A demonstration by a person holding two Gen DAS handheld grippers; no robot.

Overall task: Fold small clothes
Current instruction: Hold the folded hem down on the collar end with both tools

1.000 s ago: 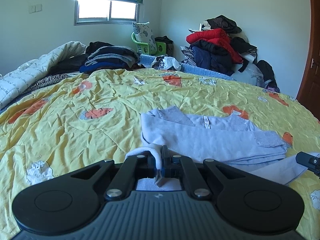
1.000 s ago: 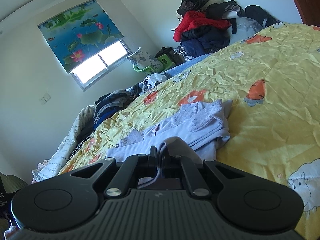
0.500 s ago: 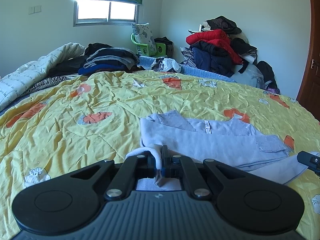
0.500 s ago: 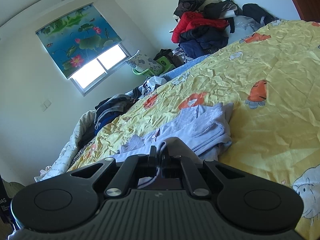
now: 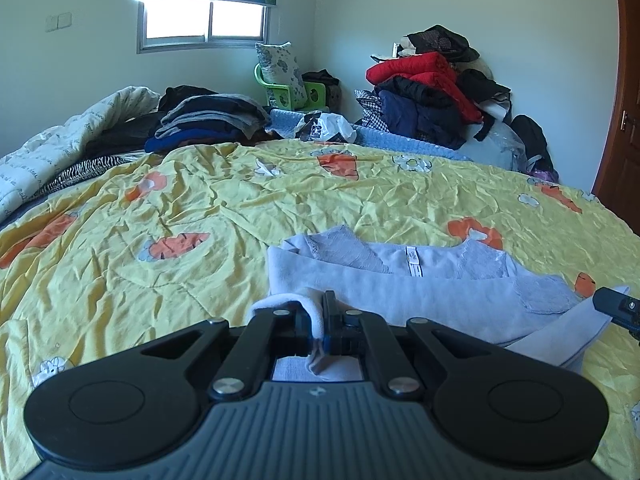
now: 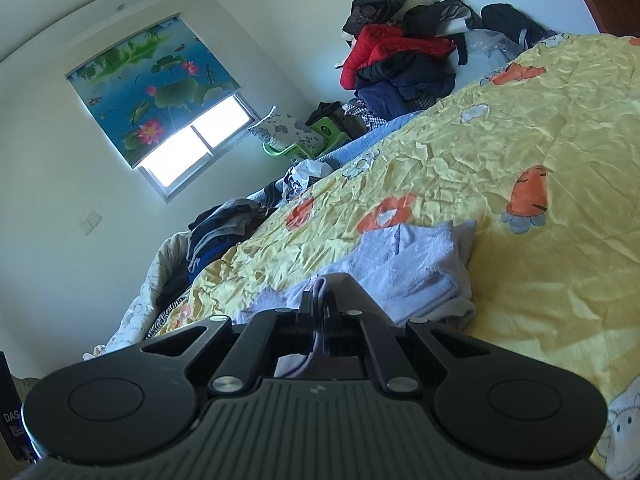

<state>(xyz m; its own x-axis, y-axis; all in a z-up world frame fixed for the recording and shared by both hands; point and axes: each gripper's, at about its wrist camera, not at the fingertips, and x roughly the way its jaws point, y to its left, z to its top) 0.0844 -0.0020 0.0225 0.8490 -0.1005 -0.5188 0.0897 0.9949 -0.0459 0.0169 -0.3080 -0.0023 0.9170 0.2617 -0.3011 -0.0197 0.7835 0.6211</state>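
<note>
A small pale lilac garment [image 5: 424, 284] lies partly folded on the yellow bedspread [image 5: 180, 216], its neck label facing up. My left gripper [image 5: 322, 312] is shut on the garment's near left hem, which bunches white between the fingers. In the right wrist view the same garment [image 6: 412, 264] shows as a rumpled stack, and my right gripper [image 6: 318, 304] is shut on its near edge, lifting a fold of cloth. The tip of the right gripper [image 5: 618, 308] shows at the right edge of the left wrist view.
Folded dark clothes [image 5: 208, 120] are stacked at the bed's far side beside a white quilt [image 5: 60, 140]. A heap of red and dark jackets [image 5: 432, 88] stands against the far wall, with a green chair [image 5: 292, 94] and a brown door [image 5: 624, 120] at right.
Both grippers, still pinching the garment's near edge, have moved forward over the bed, carrying the hem towards the collar. The right wrist view has rolled a little.
</note>
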